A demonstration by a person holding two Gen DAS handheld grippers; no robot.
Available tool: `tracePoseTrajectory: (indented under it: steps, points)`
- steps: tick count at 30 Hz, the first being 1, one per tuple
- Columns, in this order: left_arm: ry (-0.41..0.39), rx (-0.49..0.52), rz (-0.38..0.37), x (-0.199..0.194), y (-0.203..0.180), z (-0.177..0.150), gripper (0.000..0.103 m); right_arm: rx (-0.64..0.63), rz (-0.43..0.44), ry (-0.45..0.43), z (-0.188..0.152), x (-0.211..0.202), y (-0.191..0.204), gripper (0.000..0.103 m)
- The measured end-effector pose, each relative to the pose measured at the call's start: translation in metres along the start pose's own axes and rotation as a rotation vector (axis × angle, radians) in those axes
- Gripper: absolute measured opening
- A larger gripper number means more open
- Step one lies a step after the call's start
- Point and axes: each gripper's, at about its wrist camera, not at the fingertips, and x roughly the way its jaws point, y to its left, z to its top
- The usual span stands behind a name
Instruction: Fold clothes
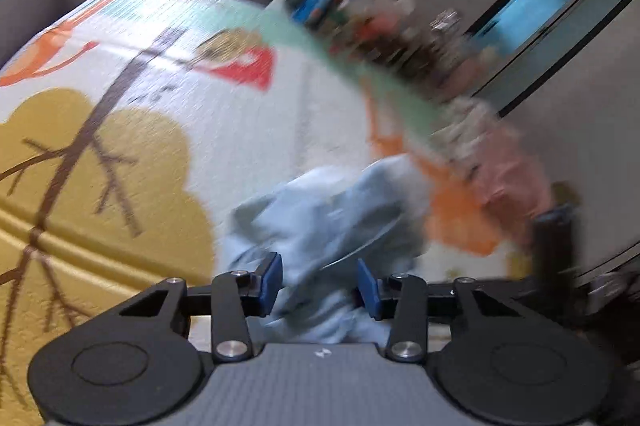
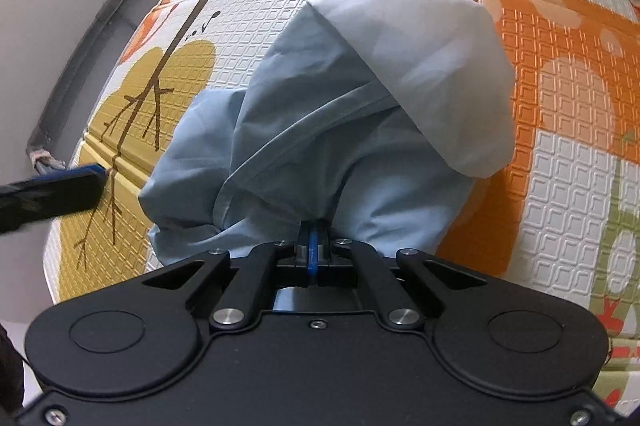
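I have the right gripper [image 2: 313,250] clamped tight on a bunched edge of the light blue garment [image 2: 320,129]; its blue fingers [image 2: 310,246] meet with cloth pinched between them. The garment lies crumpled in a heap on the patterned play mat [image 2: 560,105], just right of the mat's yellow tree print [image 2: 168,77]. My left gripper [image 1: 318,286] hangs with fingers [image 1: 270,284] partly apart; the view is blurred, and cloth sits between the pads without them pressing on it. A clutter of blurred items [image 1: 360,21] lines the mat's far edge.
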Motion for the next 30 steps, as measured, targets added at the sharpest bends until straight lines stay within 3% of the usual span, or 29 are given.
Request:
tracePoseTrajectory:
  steps: [5, 10, 13, 15, 18, 23, 30]
  points:
    - [0.038, 0.024, -0.029, 0.022, -0.019, 0.002, 0.024, 0.017, 0.004, 0.0, 0.0, 0.0, 0.0, 0.0]
    - [0.117, 0.01, -0.006, 0.055, -0.02, -0.008, 0.019, 0.041, 0.009, 0.001, 0.0, 0.001, -0.002, 0.0]
    - [0.138, 0.014, 0.12, 0.073, -0.009, -0.015, 0.015, 0.046, 0.014, 0.001, 0.0, 0.001, -0.003, 0.0]
    - [0.137, 0.01, 0.205, 0.081, 0.004, -0.018, 0.003, 0.048, 0.016, 0.005, 0.0, 0.001, -0.004, 0.0]
    - [0.134, -0.045, 0.219, 0.086, 0.025, -0.019, 0.003, 0.046, 0.017, 0.014, 0.0, 0.002, -0.003, 0.0]
    - [0.135, -0.052, 0.272, 0.095, 0.033, -0.018, 0.004, 0.034, 0.014, 0.021, -0.001, 0.004, -0.002, 0.0]
    - [0.15, -0.093, 0.237, 0.085, 0.039, -0.013, 0.003, 0.04, 0.041, -0.013, -0.005, -0.005, -0.004, 0.0]
